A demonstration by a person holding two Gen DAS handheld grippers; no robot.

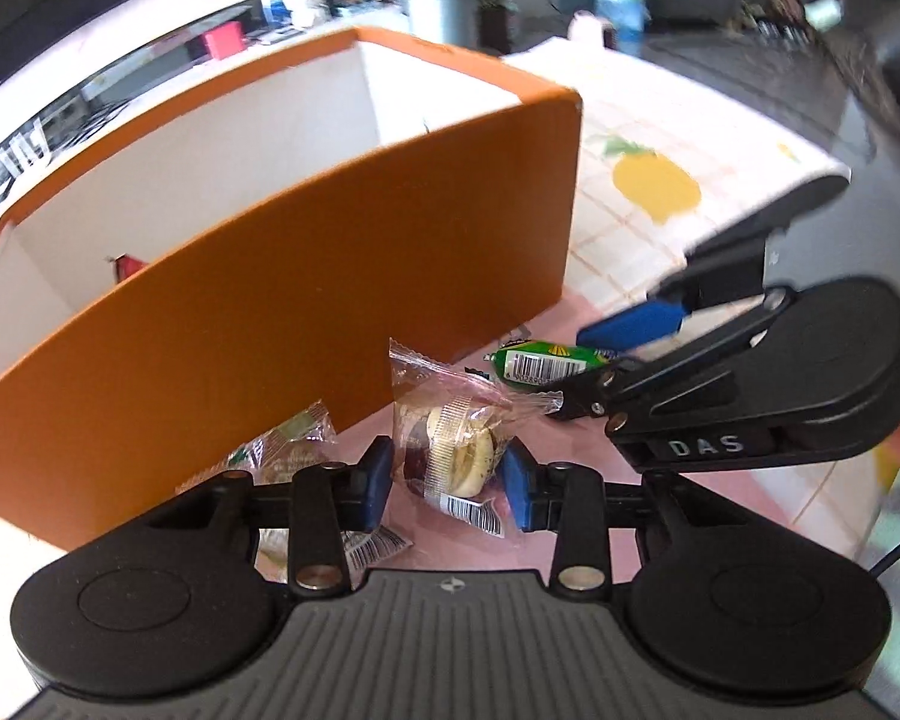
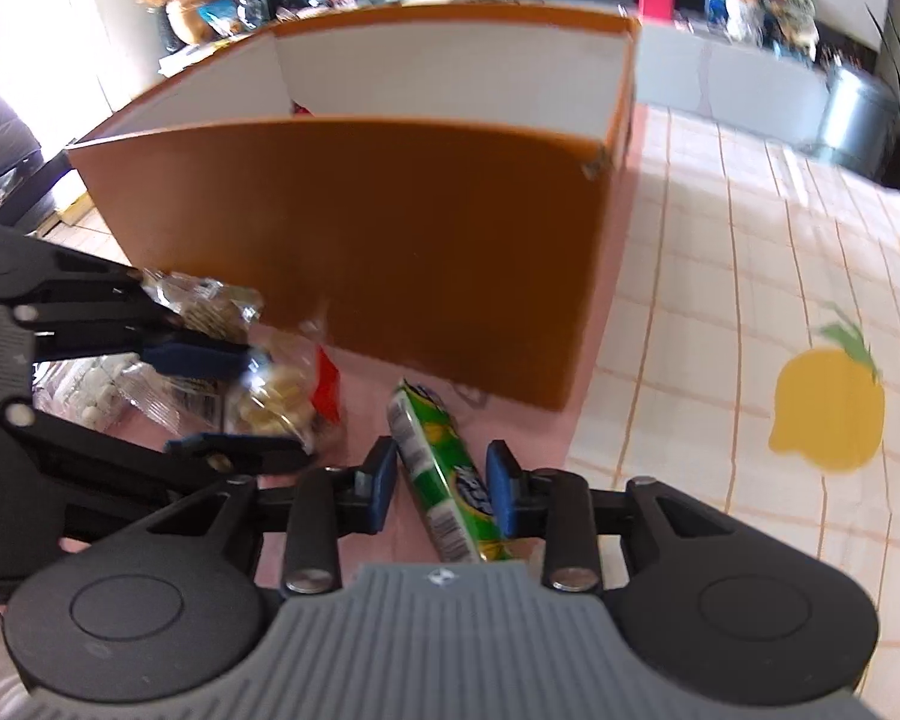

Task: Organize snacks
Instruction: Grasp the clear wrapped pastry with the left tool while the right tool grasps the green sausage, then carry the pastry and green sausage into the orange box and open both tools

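1. A tall orange cardboard box (image 1: 342, 252) with matte white inner walls stands open-topped on the table (image 2: 720, 276), which is covered by a cream checked cloth printed with yellow fruit shapes, over a pink mat.
2. The left gripper (image 1: 444, 483), black with blue rubber pads, brackets a crinkly clear-plastic packet of round cream-filled biscuits (image 1: 459, 450). Its pads stand narrowly apart, one at each side of the packet; whether they actually press on it cannot be told.
3. That biscuit packet stands upright just in front of the box's near wall, with a barcode label at its lower edge.
4. Another clear snack wrapper with green print (image 1: 288, 438) lies to the left of it, against the foot of the box and partly under the left gripper's linkage.
5. The right gripper (image 2: 441, 489) straddles a glossy green and yellow stick-shaped snack pack (image 2: 444, 474). The pack lies slanted between the blue pads, one end pointing toward the box. The right pad is at its side, while the left pad shows a small gap, so a firm grip cannot be confirmed.
6. In the left wrist view, the green pack lies on the pink mat near the box's front corner, with its barcode up.
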